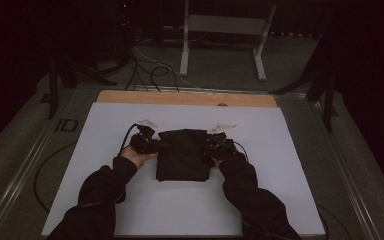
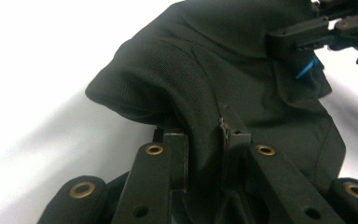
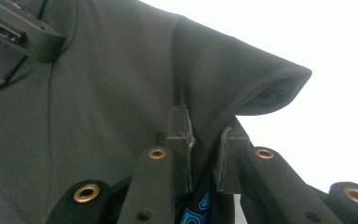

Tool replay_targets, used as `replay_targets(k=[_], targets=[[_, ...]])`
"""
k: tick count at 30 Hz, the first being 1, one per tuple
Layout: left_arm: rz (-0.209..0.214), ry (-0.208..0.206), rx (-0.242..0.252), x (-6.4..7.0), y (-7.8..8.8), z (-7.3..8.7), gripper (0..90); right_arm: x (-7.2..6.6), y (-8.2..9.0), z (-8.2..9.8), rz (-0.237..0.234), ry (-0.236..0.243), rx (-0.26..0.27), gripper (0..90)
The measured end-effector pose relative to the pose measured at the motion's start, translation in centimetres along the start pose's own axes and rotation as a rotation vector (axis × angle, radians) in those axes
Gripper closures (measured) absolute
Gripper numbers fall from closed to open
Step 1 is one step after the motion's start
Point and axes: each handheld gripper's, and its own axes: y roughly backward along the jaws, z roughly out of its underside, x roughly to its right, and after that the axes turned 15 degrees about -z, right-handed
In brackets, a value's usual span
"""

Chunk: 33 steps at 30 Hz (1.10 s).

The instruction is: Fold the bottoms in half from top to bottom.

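Sleeves [image 1: 105, 200] are coming in from the bottom edge of the high view, dark, one on each side. Each hand is carrying a gripper.

Left gripper [image 1: 155, 145] is sitting at the left edge of the garment [image 1: 184, 155]; left hand [image 1: 134, 158] is showing behind it. In the left gripper view the jaws are pinching a fold of the garment [image 2: 223, 84] between them, nearly closed, cloth bunching above the tips [image 2: 204, 135].

Right gripper [image 1: 209, 146] is sitting at the right edge of the garment, opposite the left. In the right gripper view its jaws are likewise nipping a ridge of the cloth [image 3: 98, 93], narrow gap, fabric filling it [image 3: 204, 140]. A rolled hem is jutting out to the right of the tips. A bit of blue print is showing low between the jaws.

Garment is dark, folded into a rough rectangle, lying near the middle of the white sheet [image 1: 280, 200] on the table [image 1: 185, 98]. Its near edge is resting flat on the sheet; whether the gripped edges are lifting clear, cannot tell from above.

Cables [image 1: 125, 142] are trailing from both grippers. A white frame [image 1: 225, 25] is standing on the floor beyond the table.
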Motion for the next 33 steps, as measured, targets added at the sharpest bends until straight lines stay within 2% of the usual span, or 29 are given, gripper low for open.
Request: replay_targets(k=[8,12,18,33], targets=[[-0.011,0.007,-0.012,-0.6,-0.9,-0.4,77.2,0.9,-0.6,-0.2,0.014,-0.008,-0.01,78.4],[-0.017,0.015,-0.027,-0.8,-1.6,-0.4,77.2,1.6,-1.1,0.0,-0.001,-0.028,-0.015,78.1],[-0.019,0.021,-0.041,-0.9,-2.3,-0.6,76.6,2.3,-1.6,0.2,0.001,-0.031,-0.026,77.6],[-0.026,0.042,-0.064,-1.2,-3.4,-0.4,73.5,3.2,-2.7,0.7,0.015,-0.054,-0.049,76.2]])
